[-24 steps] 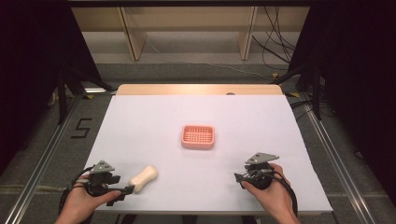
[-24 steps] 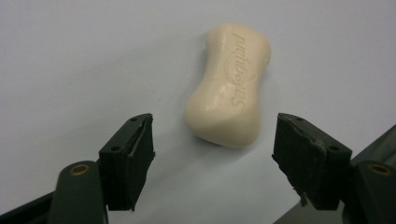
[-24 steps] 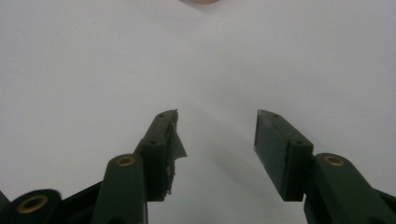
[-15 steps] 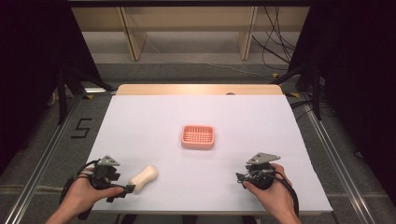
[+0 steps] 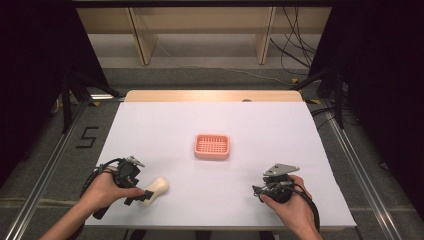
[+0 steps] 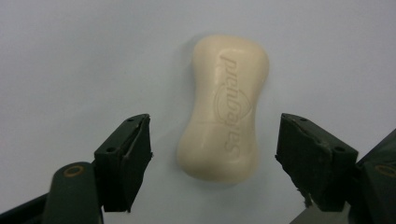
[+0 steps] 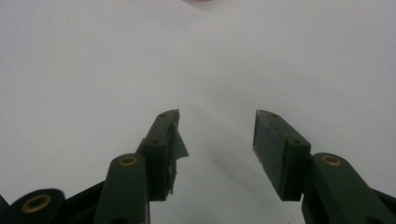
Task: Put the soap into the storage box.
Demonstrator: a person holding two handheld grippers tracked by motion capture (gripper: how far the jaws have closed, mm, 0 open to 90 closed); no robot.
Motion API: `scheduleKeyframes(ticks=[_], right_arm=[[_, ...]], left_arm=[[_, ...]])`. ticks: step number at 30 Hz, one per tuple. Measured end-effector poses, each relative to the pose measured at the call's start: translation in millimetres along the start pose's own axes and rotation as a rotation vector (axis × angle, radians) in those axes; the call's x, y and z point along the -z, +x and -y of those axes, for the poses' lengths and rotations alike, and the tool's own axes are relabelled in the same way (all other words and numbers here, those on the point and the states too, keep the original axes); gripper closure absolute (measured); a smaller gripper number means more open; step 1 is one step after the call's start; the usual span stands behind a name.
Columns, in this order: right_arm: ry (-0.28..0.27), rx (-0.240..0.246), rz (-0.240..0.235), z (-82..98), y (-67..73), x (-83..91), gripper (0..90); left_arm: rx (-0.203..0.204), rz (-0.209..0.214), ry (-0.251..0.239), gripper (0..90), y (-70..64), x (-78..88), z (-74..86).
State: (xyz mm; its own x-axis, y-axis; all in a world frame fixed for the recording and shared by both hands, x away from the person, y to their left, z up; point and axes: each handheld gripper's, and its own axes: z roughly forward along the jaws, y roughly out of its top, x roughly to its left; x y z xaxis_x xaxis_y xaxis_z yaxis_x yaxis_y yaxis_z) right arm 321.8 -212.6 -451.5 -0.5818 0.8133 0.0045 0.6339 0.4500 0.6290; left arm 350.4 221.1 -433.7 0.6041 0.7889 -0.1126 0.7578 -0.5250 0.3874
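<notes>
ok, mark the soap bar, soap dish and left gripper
soap bar [image 6: 223, 108], left gripper view, middle of its embossed top.
soap dish [image 5: 212, 146], high view, centre of its grid.
left gripper [image 6: 212, 154], left gripper view, midway between its fingers.

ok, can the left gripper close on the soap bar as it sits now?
Probably yes. The left gripper is open, a jaw on each side of the soap bar with a gap on both sides, and nothing lies between them on the white table.

Both claws [image 6: 212, 140] [image 7: 215, 140] agape, low.
</notes>
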Motion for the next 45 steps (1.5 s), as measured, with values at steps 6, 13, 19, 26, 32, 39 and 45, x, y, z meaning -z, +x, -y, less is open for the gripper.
scheduleKeyframes(ticks=[6,13,19,26,32,39,45], right_arm=[[0.001,0.001,-0.003,-0.4,1.0,-0.5,51.1],[0.003,0.016,-0.003,0.2,0.1,-1.7,50.5],[0.004,-0.011,-0.009,0.2,1.2,-1.3,50.2],[0.002,-0.006,-0.007,0.2,0.9,-1.4,49.6],[0.005,0.008,-0.004,0.5,0.4,-2.2,49.4],[0.009,-0.006,-0.015,0.9,1.0,-2.6,49.2],[0.013,-0.013,-0.018,0.6,1.5,-2.3,49.1]], left_arm=[[-0.031,0.011,0.088,26.6,-2.7,-7.7,-13.1],[-0.056,-0.007,0.174,30.5,-7.0,-16.0,-25.0],[-0.064,-0.015,0.233,30.7,-10.5,-22.0,-34.3],[-0.074,-0.016,0.274,32.7,-12.8,-29.6,-39.9],[-0.067,-0.019,0.306,35.9,-13.2,-35.2,-41.4],[-0.064,-0.024,0.319,38.7,-13.8,-40.6,-42.0],[-0.063,-0.024,0.338,41.2,-14.6,-43.6,-41.2]])
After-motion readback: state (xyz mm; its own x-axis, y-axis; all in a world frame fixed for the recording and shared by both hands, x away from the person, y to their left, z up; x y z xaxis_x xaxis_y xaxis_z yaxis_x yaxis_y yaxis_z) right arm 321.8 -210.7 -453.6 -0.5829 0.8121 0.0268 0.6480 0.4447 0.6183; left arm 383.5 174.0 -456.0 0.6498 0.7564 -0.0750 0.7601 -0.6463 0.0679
